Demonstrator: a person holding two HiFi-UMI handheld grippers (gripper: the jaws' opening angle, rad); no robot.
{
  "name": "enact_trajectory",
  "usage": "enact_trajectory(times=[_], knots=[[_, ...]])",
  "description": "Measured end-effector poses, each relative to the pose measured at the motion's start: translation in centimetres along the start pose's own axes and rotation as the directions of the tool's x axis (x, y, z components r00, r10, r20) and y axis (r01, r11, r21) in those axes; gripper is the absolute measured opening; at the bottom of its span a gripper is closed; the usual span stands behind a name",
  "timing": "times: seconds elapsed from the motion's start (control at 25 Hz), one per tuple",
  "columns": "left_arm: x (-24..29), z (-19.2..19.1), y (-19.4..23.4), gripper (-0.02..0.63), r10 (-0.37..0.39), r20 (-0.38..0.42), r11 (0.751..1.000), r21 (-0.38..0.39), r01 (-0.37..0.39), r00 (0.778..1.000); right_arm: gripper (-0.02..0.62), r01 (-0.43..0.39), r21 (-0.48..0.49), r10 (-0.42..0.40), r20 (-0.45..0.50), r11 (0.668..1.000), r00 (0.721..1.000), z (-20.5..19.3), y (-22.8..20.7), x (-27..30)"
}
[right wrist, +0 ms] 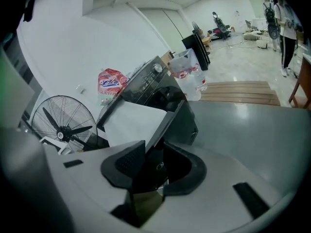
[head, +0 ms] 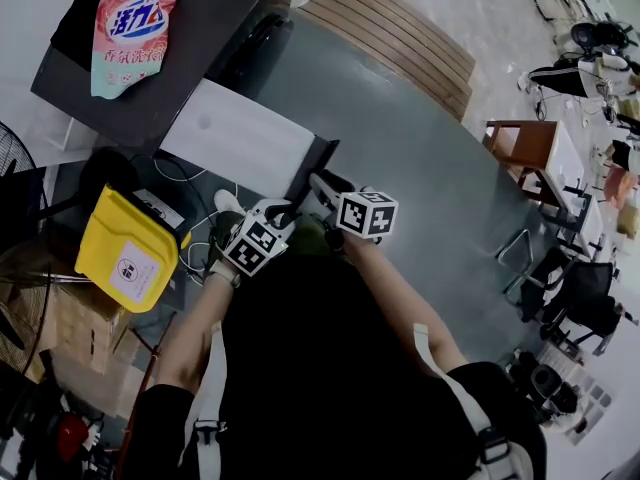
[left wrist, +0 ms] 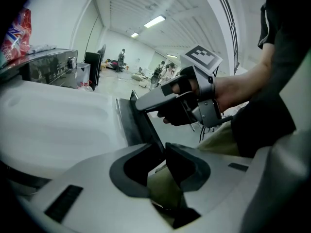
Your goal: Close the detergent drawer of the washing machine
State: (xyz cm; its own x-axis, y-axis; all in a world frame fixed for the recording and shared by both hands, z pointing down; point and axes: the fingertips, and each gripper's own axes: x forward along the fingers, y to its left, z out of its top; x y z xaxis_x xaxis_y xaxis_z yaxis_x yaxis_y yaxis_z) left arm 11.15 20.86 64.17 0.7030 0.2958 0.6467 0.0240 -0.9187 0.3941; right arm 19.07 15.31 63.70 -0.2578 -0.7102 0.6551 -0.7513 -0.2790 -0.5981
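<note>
The washing machine's white top [head: 240, 133] ends in a dark drawer front panel [head: 314, 168] that stands out at an angle. My left gripper [head: 286, 210] is at the panel's near edge. In the left gripper view, my left gripper [left wrist: 164, 147] has its pads pressed on the thin edge of the panel [left wrist: 138, 123]. My right gripper [head: 322, 184] reaches the same panel a little further along, and its grey fingers [left wrist: 155, 97] lie at the panel's top. In the right gripper view, the panel [right wrist: 170, 118] runs between the jaws of my right gripper [right wrist: 155, 142], with a dark gap left on the right pad's side.
A pink detergent bag [head: 132, 23] lies on the black control panel [head: 150, 78]. A yellow box [head: 125, 248] and cables sit left of the machine, and a fan [right wrist: 63, 118] stands beyond. A wooden platform [head: 400, 33], chairs and a table [head: 535, 148] stand on the grey floor.
</note>
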Motion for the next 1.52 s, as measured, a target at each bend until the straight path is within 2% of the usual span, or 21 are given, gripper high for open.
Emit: enact_trajectory(times=[0.36,0.88,1.52], knots=[[-2.1,0.8,1.1,0.089,-0.001,0.048,1.0,-0.025,0.003,0.999,0.123,-0.015,0.016,0.015,0.03,1.0,0.999,1.2,2.0,0.5],[-4.9,1.8,2.3,0.089,-0.04,0.067,0.999,0.02,0.039,0.997,0.112,0.002,0.036,-0.006,0.097,0.999,0.995,2.9,4.7,0.8],[-9.6,1.5,6.8,0.083,-0.015,0.101,1.0,0.018,0.013,0.995,0.112,0.009,0.027,-0.012,0.123,1.0,0.992,4.2,9.4,4.7]])
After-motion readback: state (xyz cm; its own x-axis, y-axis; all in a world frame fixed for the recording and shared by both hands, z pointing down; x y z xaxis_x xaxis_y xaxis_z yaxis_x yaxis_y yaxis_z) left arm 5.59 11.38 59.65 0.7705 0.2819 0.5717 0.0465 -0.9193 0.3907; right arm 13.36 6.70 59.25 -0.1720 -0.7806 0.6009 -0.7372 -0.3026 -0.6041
